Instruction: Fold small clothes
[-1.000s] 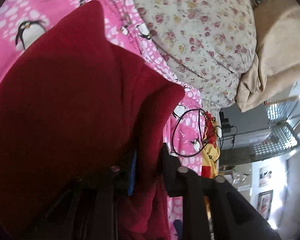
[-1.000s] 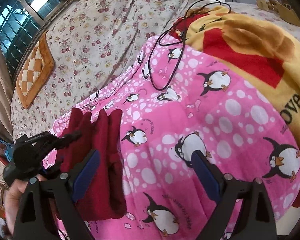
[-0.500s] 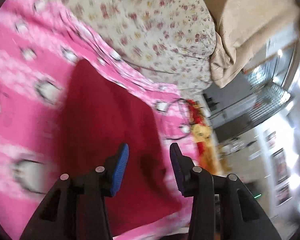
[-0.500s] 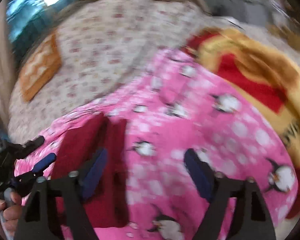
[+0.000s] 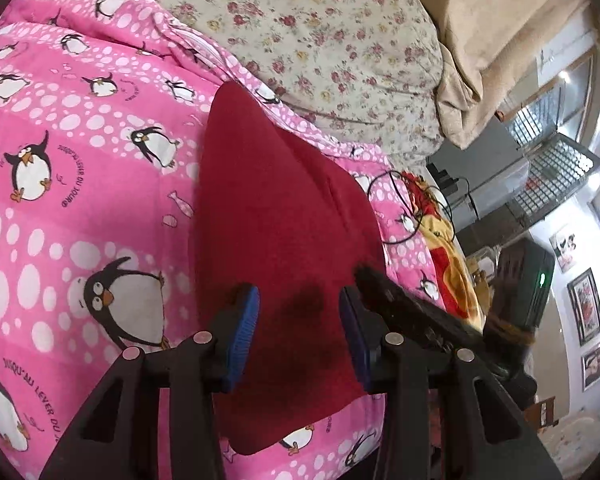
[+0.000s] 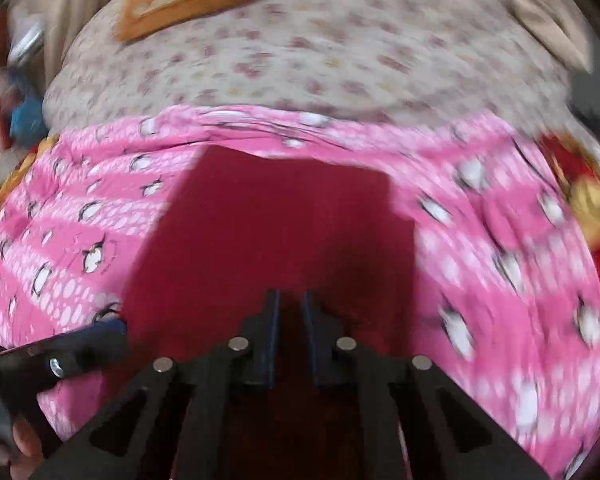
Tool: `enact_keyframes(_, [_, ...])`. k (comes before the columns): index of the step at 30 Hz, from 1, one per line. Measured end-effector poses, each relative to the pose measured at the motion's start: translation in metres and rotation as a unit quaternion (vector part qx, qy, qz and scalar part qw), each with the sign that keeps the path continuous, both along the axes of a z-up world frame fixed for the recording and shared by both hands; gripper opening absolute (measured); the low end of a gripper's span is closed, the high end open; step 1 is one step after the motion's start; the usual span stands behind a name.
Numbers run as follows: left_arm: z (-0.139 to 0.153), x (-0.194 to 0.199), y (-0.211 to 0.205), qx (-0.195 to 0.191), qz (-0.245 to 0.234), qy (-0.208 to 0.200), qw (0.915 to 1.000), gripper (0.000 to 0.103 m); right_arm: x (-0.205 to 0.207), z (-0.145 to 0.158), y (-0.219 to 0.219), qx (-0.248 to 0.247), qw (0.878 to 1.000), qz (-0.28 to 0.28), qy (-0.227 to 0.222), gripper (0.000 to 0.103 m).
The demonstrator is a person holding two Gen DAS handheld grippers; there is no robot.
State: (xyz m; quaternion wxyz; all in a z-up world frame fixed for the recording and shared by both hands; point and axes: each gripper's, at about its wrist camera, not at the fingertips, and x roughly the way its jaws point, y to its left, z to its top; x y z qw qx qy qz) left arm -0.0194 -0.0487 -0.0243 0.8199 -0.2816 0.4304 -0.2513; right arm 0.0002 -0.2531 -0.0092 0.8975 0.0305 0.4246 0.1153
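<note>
My left gripper (image 5: 298, 330) has let go and gapes over the red cloth (image 5: 276, 220) – now flat on the blanket (image 5: 80, 128) – while my right gripper (image 6: 291, 336) has nearly closed; whether it pinches the cloth I cannot tell, so I judge one fold done.

Garment (image 5: 276, 232) apparently flat on blanket (image 5: 80, 152)

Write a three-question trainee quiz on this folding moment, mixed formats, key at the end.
1. True or false: the left gripper is clamped on the red garment.
2. Multiple choice: the red garment lies on A) a pink penguin blanket, B) a bare wooden table, C) a tiled floor.
3. Fill in: in the right wrist view, the right gripper has its fingers nearly ____ over the garment.

Key: 1 false, its fingers stand apart over the cloth; 2 A; 3 closed.
</note>
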Motion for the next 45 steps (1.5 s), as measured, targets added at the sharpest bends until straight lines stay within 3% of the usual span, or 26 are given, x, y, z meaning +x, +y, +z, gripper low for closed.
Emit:
enact_keyframes(5, [0.003, -0.006, -0.005, 0.008, -0.006, -0.009, 0.9999, 0.032, -0.031, -0.021, -0.038, 0.057, 0.998, -0.003, 0.035, 0.000])
enact_keyframes(8, [0.017, -0.020, -0.016, 0.020, -0.030, -0.038, 0.9987, 0.032, -0.035, -0.028, -0.051, 0.097, 0.995, 0.001, 0.035, 0.000])
enact_keyframes(11, [0.015, -0.038, -0.037, 0.060, -0.073, -0.057, 0.9939, 0.032, -0.039, -0.035, -0.059, 0.138, 0.989, -0.004, 0.047, 0.000])
enact_keyframes(13, [-0.010, -0.042, -0.054, 0.111, -0.103, -0.032, 0.9879, 0.032, -0.041, -0.037, -0.058, 0.134, 0.990, -0.004, 0.052, 0.000])
enact_keyframes(15, [-0.020, -0.048, -0.057, 0.125, -0.102, -0.058, 0.9852, 0.032, -0.041, -0.040, -0.054, 0.119, 0.992, 0.001, 0.051, 0.000])
enact_keyframes(17, [-0.014, -0.048, -0.058, 0.134, -0.105, -0.057, 0.9838, 0.032, -0.040, -0.040, -0.052, 0.112, 0.992, 0.001, 0.053, 0.000])
enact_keyframes(21, [0.020, -0.034, -0.045, 0.113, -0.097, -0.059, 0.9871, 0.032, -0.039, -0.026, -0.057, 0.130, 0.990, 0.000, 0.059, 0.000])
enact_keyframes(23, [0.043, -0.020, -0.038, 0.117, -0.078, -0.087, 0.9863, 0.032, -0.038, -0.005, -0.058, 0.142, 0.989, 0.010, 0.031, 0.005])
enact_keyframes(25, [0.061, 0.011, -0.034, 0.137, -0.052, -0.104, 0.9838, 0.033, -0.030, 0.023, -0.052, 0.101, 0.995, 0.018, -0.017, 0.014])
enact_keyframes(28, [0.065, 0.078, -0.025, 0.157, 0.011, -0.078, 0.9844, 0.033, -0.003, 0.052, -0.040, 0.034, 0.998, 0.006, -0.055, 0.015])
enact_keyframes(30, [0.058, 0.115, -0.024, 0.148, 0.046, -0.046, 0.9867, 0.033, 0.024, 0.065, -0.032, 0.047, 0.997, -0.008, -0.062, 0.018])
enact_keyframes(33, [0.037, 0.154, -0.028, 0.151, 0.082, 0.009, 0.9852, 0.033, 0.069, 0.059, -0.014, 0.055, 0.996, -0.061, -0.043, 0.058])
enact_keyframes(35, [0.018, 0.162, -0.031, 0.172, 0.087, 0.038, 0.9806, 0.033, 0.094, 0.036, -0.003, 0.043, 0.997, -0.064, -0.008, 0.059])
enact_keyframes(38, [-0.023, 0.176, -0.044, 0.211, 0.062, 0.084, 0.9718, 0.039, 0.118, -0.022, -0.008, -0.024, 0.994, -0.082, 0.065, 0.054])
enact_keyframes(41, [-0.034, 0.176, -0.047, 0.218, 0.068, 0.067, 0.9714, 0.042, 0.121, -0.032, -0.015, -0.023, 0.994, -0.090, 0.063, 0.054])
enact_keyframes(45, [-0.039, 0.183, -0.055, 0.253, 0.063, 0.064, 0.9632, 0.044, 0.120, -0.039, -0.007, -0.050, 0.994, -0.081, 0.053, 0.056])
